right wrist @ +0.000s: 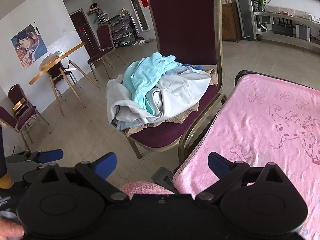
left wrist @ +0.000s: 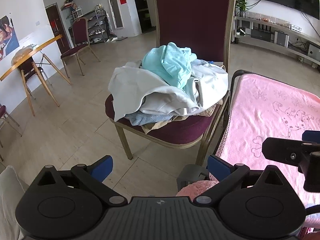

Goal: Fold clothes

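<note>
I've got both tools wide open, nothing gripped: left tool (left wrist: pixel 160 167) and right tool (right wrist: pixel 162 164) side by side, angled down, short of the chair (left wrist: pixel 192 20).

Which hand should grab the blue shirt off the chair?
Probably left. The left gripper is open and faces the turquoise shirt atop the pile squarely; the right gripper, also open, sits over the pink blanket.

Ahead of the black left gripper (left wrist: pixel 160 169) with blue fingertips (left wrist: pixel 104 167) stands a maroon chair (left wrist: pixel 192 16) with a dull gold frame. On it lies a pile of clothes (left wrist: pixel 168 88): aqua on top, pale grey-white beneath, light blue and tan below. To its right, a pink blanket (left wrist: pixel 270 120) bears outlined spotted dogs and bones.
</note>
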Action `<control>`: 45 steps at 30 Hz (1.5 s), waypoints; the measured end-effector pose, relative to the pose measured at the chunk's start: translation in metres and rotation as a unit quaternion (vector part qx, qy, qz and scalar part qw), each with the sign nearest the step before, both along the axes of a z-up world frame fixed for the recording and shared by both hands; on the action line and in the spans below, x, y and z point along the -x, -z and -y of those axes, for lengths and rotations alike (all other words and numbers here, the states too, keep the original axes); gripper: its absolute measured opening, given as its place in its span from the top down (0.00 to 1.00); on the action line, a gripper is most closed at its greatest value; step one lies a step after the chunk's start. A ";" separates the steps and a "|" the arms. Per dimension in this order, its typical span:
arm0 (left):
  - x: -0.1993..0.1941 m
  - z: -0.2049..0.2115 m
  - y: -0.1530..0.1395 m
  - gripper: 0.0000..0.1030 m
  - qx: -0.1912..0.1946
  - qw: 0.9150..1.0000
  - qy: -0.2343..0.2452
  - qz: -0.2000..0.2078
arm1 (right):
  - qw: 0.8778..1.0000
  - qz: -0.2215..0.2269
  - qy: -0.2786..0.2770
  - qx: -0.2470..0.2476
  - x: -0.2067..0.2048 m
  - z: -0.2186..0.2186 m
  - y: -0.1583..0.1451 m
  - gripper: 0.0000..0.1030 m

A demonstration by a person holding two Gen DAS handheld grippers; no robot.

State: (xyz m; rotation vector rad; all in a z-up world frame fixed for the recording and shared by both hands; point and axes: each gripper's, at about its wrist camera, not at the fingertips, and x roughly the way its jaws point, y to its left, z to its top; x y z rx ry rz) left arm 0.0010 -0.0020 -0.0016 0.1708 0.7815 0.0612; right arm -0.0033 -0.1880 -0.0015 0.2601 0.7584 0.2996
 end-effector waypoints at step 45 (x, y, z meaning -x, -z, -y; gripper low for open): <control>0.001 0.005 -0.002 0.01 0.001 1.000 0.009 -0.002 | 1.000 -0.020 0.004 -0.002 -0.001 0.002 0.006 0.03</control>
